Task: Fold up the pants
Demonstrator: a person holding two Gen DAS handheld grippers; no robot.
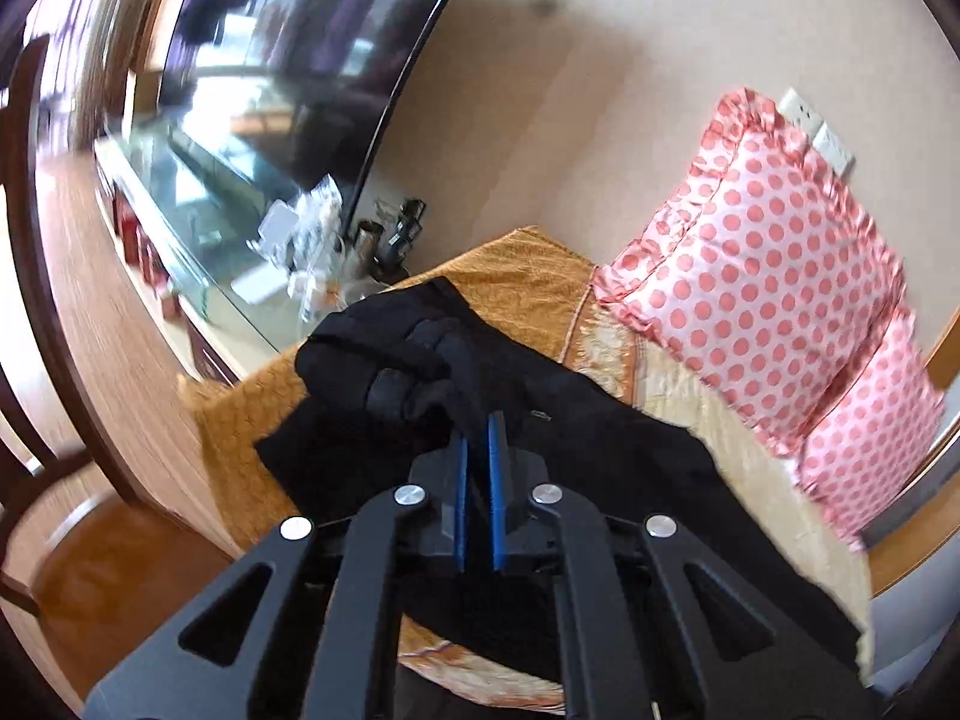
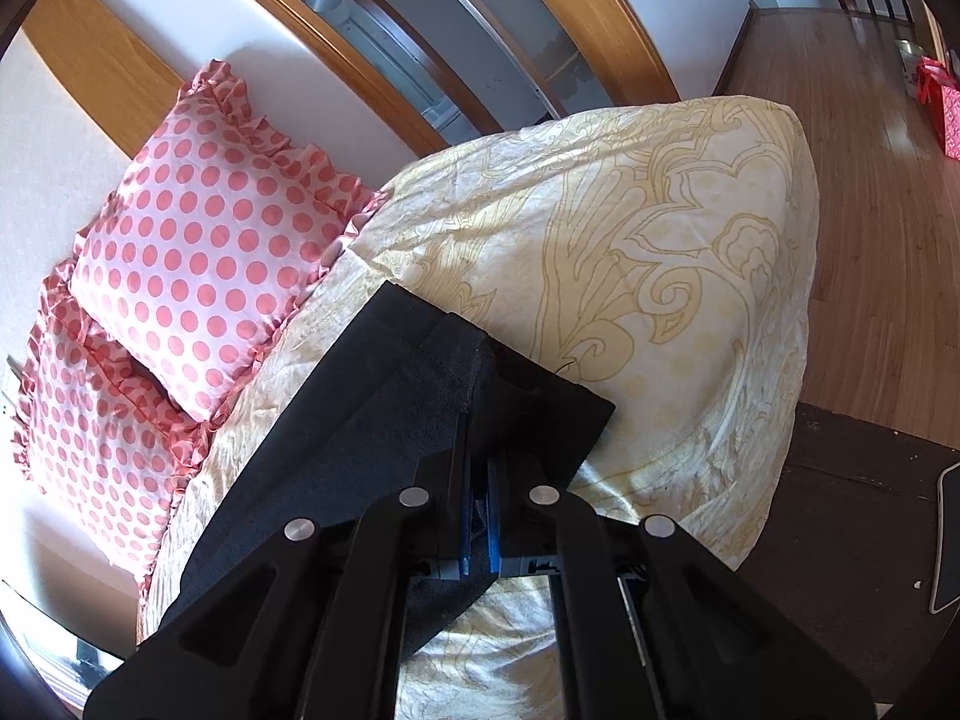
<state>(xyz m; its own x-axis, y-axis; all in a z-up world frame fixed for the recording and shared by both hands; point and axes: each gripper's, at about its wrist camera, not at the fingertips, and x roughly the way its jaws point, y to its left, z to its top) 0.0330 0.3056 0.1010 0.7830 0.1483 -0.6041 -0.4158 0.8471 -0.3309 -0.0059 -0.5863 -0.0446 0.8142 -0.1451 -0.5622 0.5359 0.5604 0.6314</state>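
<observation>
The black pants [image 1: 600, 456] lie across the bed, bunched at the waist end. My left gripper [image 1: 478, 420] is shut on a bunched fold of the pants at that end, blue pads pinching the cloth. In the right wrist view the pants [image 2: 372, 396] show as a flat dark leg with a stitched hem. My right gripper [image 2: 478, 420] is shut on the hem end of that leg and holds it a little above the bedspread.
Cream patterned bedspread [image 2: 630, 252] covers the bed, with an orange blanket [image 1: 516, 276] at one end. Two pink polka-dot pillows [image 1: 762, 276] lean on the wall. A glass cabinet with clutter [image 1: 240, 198] stands beside the bed. Wooden floor [image 2: 870, 180] lies beyond.
</observation>
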